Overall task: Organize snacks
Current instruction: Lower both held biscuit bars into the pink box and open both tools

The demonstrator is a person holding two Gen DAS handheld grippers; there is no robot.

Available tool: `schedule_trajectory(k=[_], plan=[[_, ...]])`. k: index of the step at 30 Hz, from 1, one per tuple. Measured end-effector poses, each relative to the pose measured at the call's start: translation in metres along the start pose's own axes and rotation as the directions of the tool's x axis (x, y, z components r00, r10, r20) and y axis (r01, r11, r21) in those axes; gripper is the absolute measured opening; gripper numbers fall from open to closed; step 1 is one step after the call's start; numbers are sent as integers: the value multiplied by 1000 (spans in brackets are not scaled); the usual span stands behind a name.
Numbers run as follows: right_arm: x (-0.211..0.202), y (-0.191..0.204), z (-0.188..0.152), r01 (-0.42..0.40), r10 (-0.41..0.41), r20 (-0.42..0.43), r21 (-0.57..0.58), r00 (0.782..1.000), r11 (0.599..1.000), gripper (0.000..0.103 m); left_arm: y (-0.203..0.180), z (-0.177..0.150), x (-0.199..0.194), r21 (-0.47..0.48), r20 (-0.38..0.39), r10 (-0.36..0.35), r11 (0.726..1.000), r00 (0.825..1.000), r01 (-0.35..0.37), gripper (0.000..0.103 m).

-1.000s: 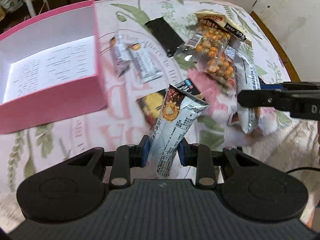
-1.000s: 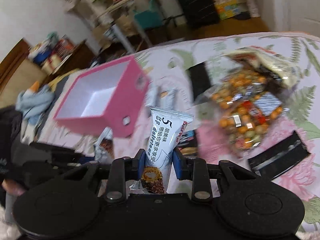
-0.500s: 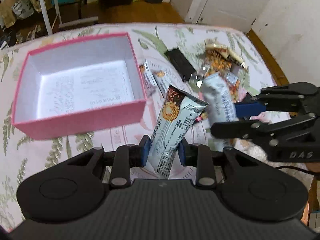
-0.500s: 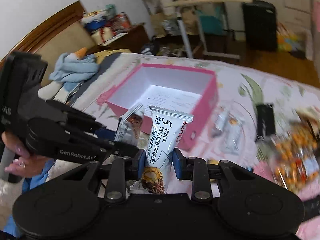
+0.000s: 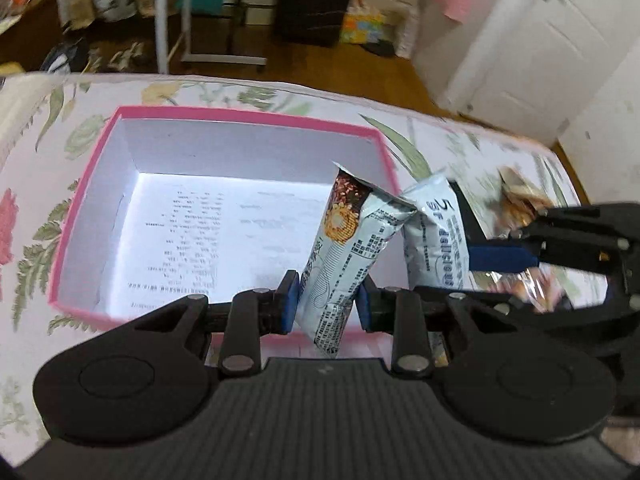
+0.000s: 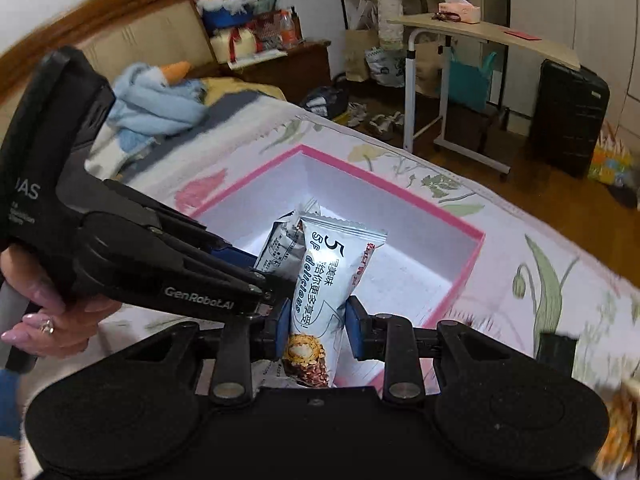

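Bed [image 5: 48, 128], floral cover: carries pink box [image 5: 240, 118], open, no snacks inside. Step judged: carry to box; next, lower and release. Left tongs [image 5: 327, 305] clenched on snack bar [image 5: 344, 256], over box's near wall. Right tongs [image 6: 313, 331] clenched on second snack bar [image 6: 328, 280], alongside, above near-right corner.

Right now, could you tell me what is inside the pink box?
The pink box shows only its white floor with faint print; no snack rests there. The left gripper and right gripper each hold a snack bar above it, hiding the near-right corner.
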State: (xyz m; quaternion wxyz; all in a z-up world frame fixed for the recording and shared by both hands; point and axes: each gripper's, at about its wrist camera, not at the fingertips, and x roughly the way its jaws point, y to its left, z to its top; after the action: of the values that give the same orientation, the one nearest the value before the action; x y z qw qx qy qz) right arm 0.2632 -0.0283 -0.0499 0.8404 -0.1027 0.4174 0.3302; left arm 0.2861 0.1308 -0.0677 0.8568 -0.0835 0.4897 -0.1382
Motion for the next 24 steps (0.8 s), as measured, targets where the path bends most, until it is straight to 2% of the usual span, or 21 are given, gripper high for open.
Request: schedule_trajectory(k=[2,4,6,12,15,17,19,21,24], plan=[[19,-8,8,15,-16,-6,-33,1000,999,34,15,8,20,-51,19,-13,999,1000,14,29],[37,-21,14,3,-3,-28,-5,1000,1000,34,33,17,43,-108,4,-49,993,999,49,29],[56,-32,19,-8,8,-70,9,997,1000,34,45,22,63,-162,-43,-66,985,997,59,28],[107,-39,24,45,-56,-173,-67,983,997,33,60,29,110,-259,-179,-56,966,982,8,28],[123,-36,21,66,-97,-220,-143,971,988,33,59,30,124,-257,-201,-46,966,978,-7,28],[130,-33,19,77,-122,-237,-188,964,979,33,59,33,131,-275,-212,-49,961,976,-12,31],[132,-30,18,112,-161,-223,-218,961,970,33,59,34,136,-286,-211,-43,958,977,-20,40],[128,-27,17,150,-200,-202,-236,959,960,38,54,35,135,-261,-193,-40,965,980,-12,42],[108,-26,15,168,-202,-156,-206,967,964,44,47,35,123,-204,-142,-8,979,990,-22,52]])
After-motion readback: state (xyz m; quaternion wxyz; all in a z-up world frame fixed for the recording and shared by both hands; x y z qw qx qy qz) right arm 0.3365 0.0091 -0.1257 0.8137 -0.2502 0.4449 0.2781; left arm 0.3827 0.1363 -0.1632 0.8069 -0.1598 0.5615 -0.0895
